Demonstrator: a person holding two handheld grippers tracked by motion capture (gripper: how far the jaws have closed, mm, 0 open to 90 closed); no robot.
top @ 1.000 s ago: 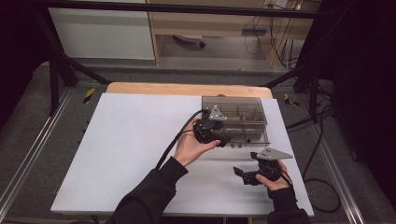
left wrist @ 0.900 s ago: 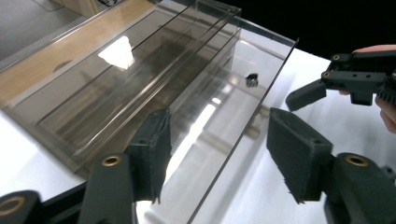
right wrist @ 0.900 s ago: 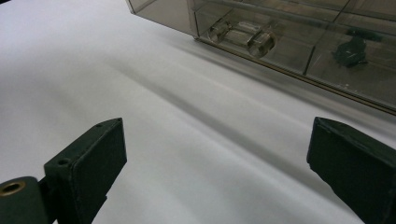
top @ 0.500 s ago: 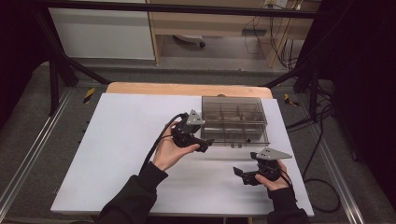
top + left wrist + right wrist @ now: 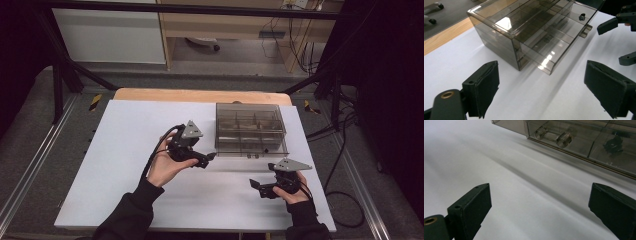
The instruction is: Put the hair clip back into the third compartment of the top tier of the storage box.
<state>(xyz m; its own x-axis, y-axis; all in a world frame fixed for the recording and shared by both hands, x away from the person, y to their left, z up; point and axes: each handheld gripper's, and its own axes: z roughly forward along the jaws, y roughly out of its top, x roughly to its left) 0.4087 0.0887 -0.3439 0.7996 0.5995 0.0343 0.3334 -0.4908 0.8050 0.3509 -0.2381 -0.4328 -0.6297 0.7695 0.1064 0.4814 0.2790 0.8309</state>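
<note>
Drawer box [image 5: 250, 131], left claw [image 5: 206, 159] just opened, empty

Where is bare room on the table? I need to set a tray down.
The wide white stretch left of the left claw is free, out to the table edge. Crowded: the right side, with the drawer box, its pulled-out drawer and the right claw.

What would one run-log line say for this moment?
left gripper: open, jaws just opening, nothing between | right gripper: open, empty | drawer box: drawer pulled out
</note>
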